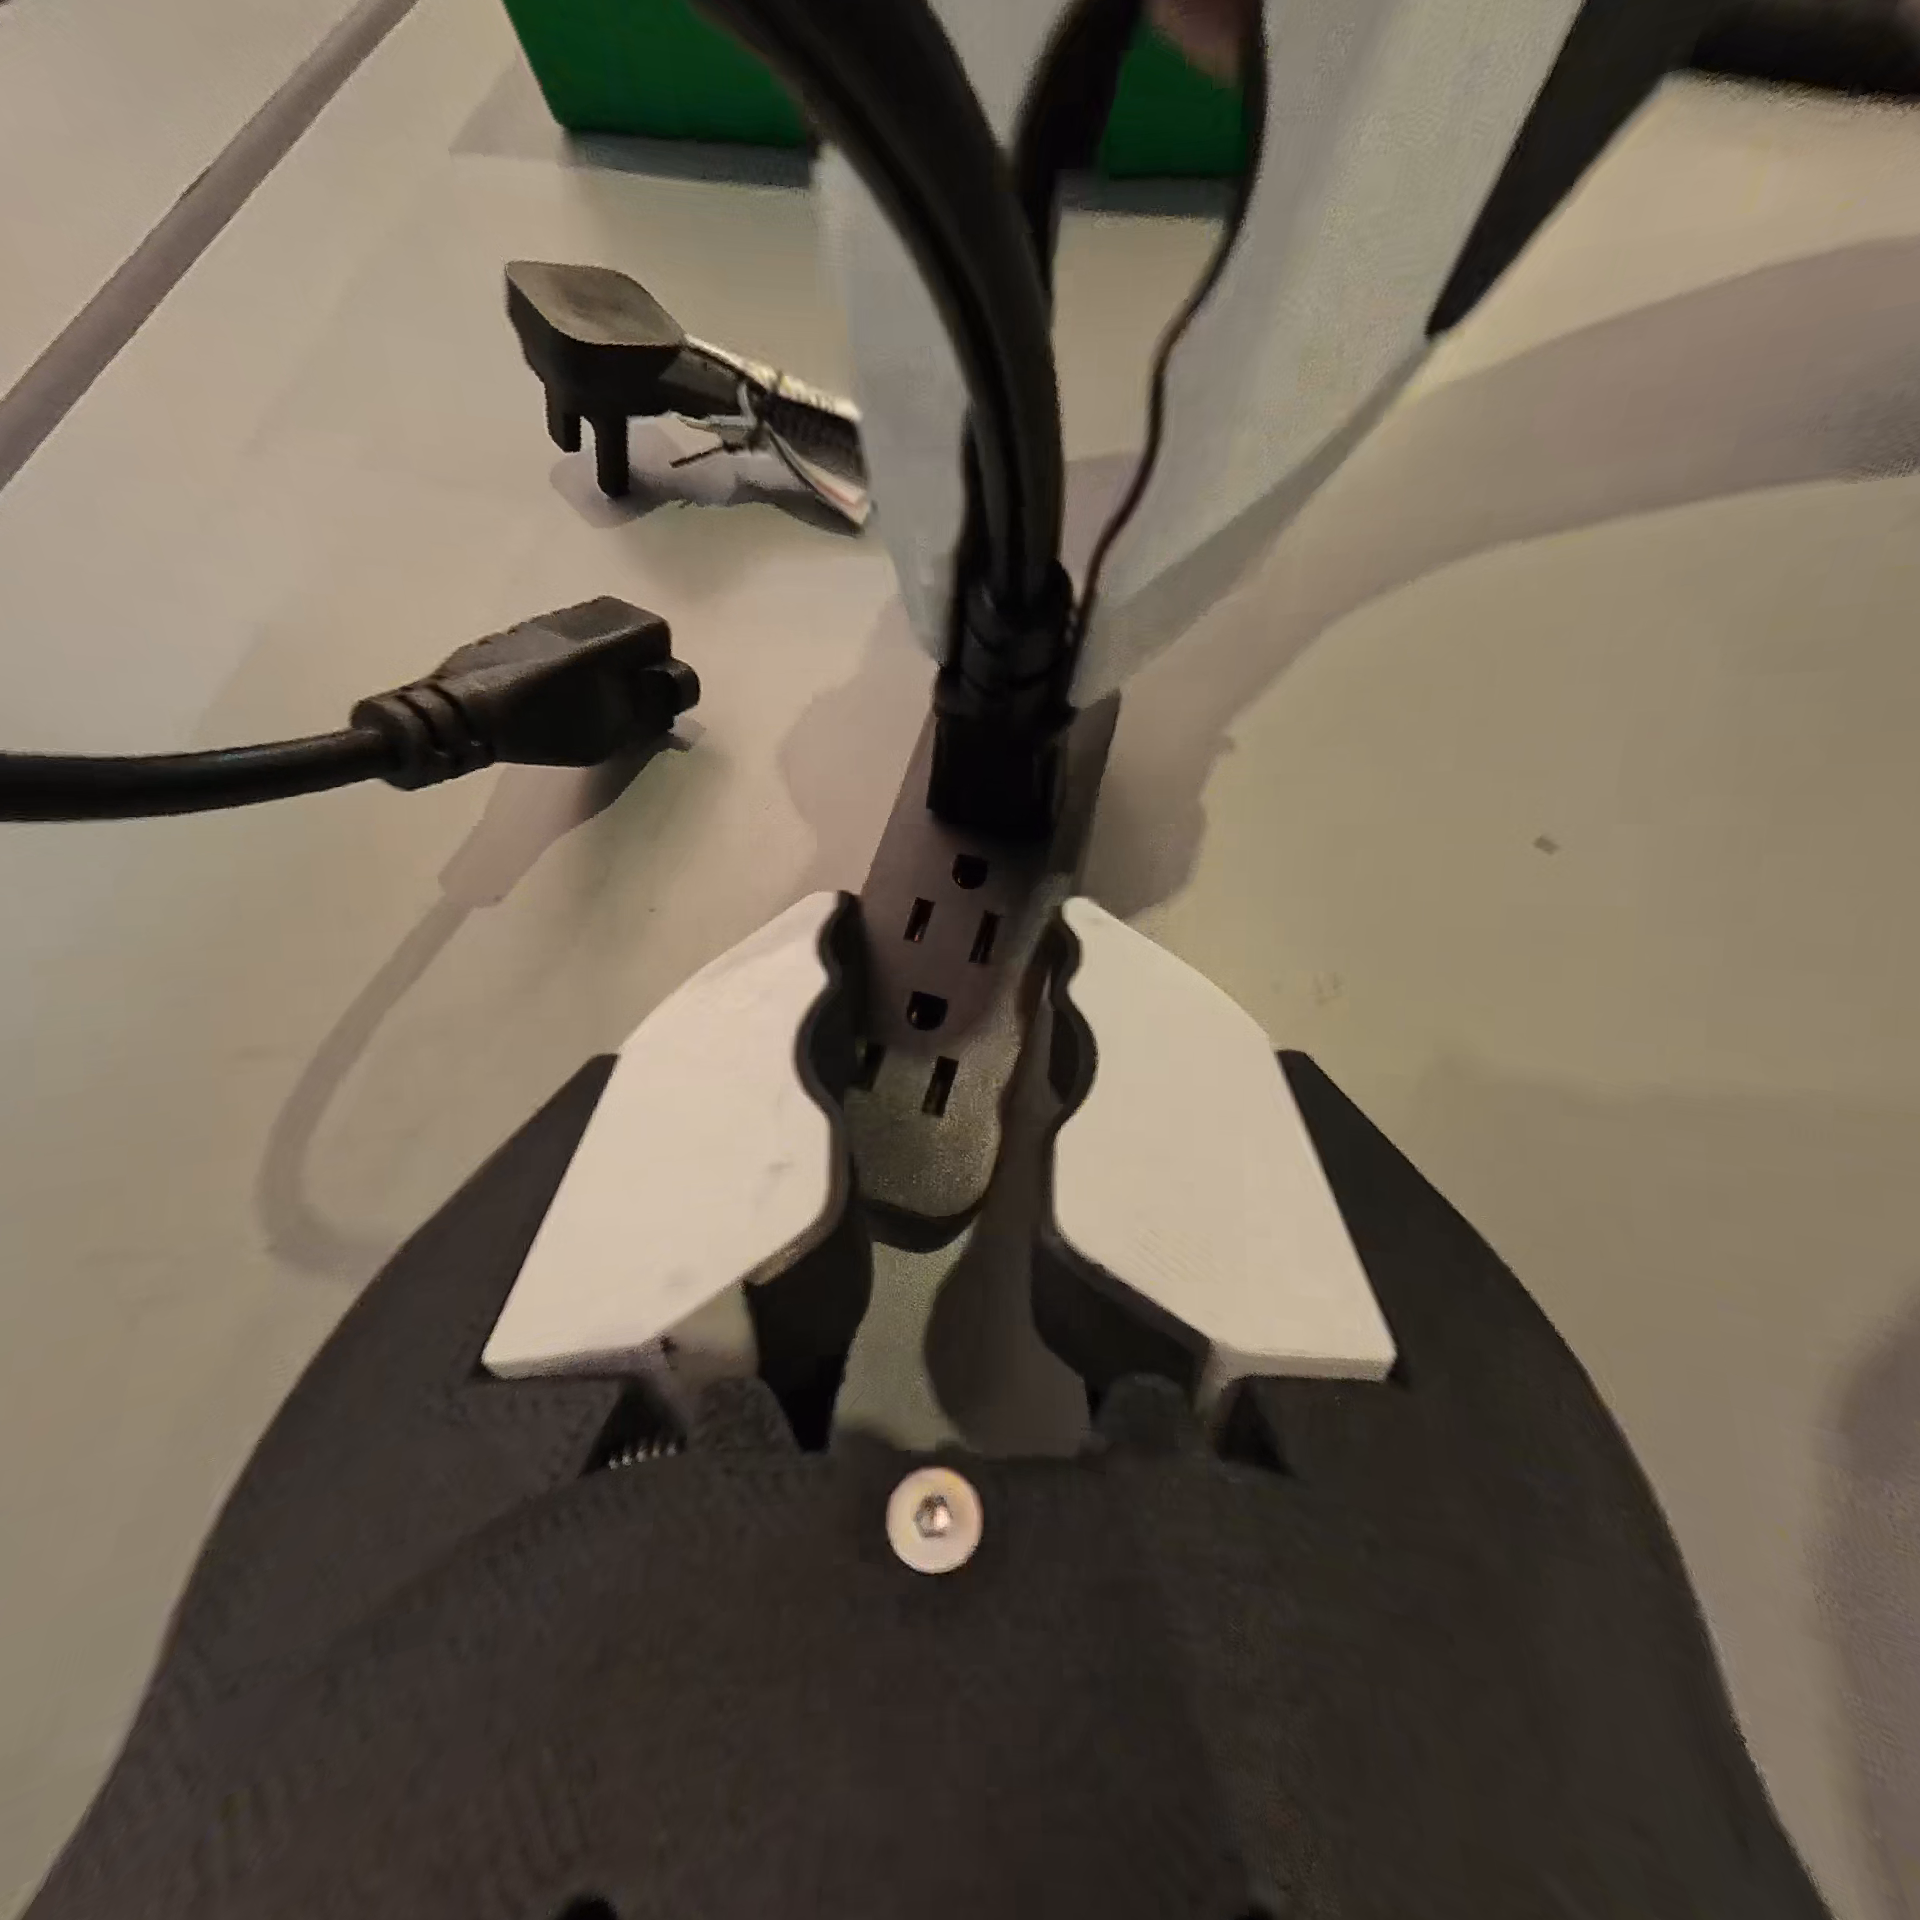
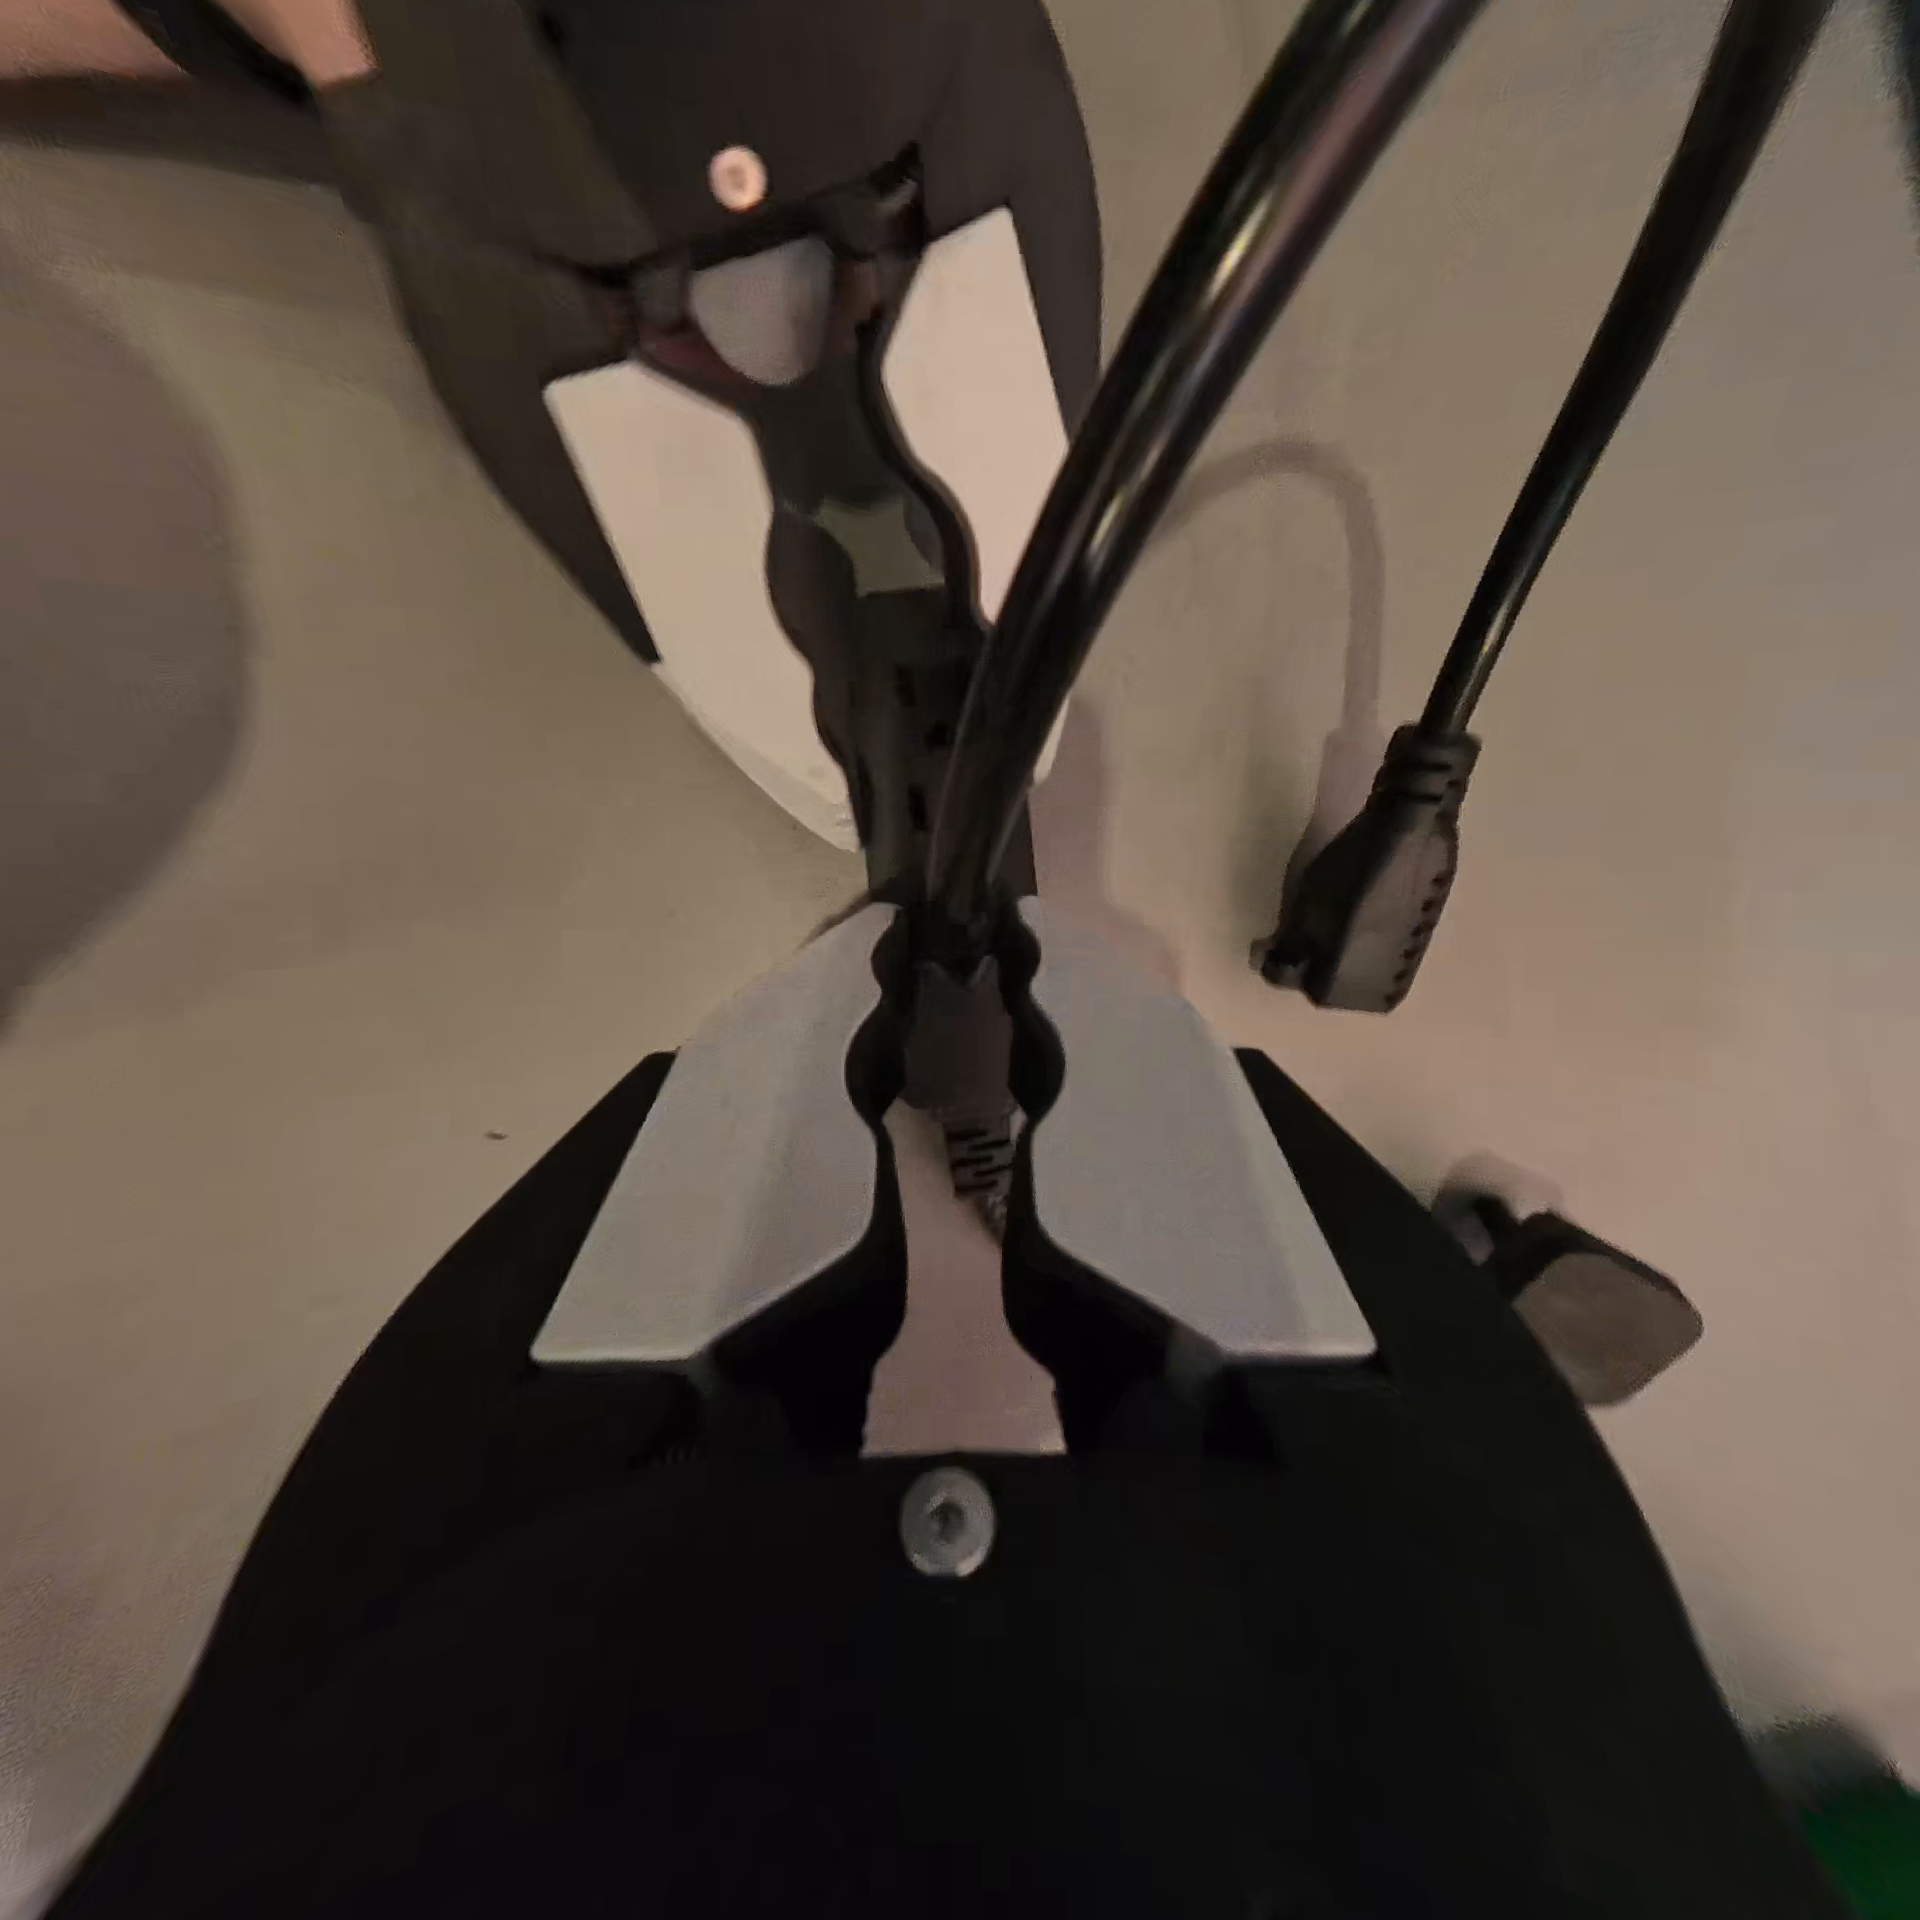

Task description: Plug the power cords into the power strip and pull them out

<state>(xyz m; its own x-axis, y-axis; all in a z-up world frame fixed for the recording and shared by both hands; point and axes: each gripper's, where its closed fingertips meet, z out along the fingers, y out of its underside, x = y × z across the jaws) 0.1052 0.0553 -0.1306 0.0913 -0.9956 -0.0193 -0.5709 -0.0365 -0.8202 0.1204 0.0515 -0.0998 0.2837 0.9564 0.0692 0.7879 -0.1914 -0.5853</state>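
Observation:
My left gripper (image 1: 951,925) is shut on the near end of the grey power strip (image 1: 914,1132), which lies on the table and runs away from me. My right gripper (image 2: 951,935) is shut on a black plug (image 2: 951,1023). In the left wrist view that plug (image 1: 992,769) stands on a socket farther along the strip, between the right gripper's white fingers (image 1: 1174,540). I cannot tell how deep it sits. Its black cord (image 1: 987,312) rises upward. Two sockets show free between the plug and my left fingertips. The left gripper also shows opposite in the right wrist view (image 2: 914,790).
A loose black cord connector (image 1: 540,696) lies on the table left of the strip and also shows in the right wrist view (image 2: 1371,873). A flat black plug (image 1: 592,322) with a tied cable bundle (image 1: 800,436) lies farther back. A green box (image 1: 665,73) stands behind. Spacing between my two grippers at the tips: around 4 cm.

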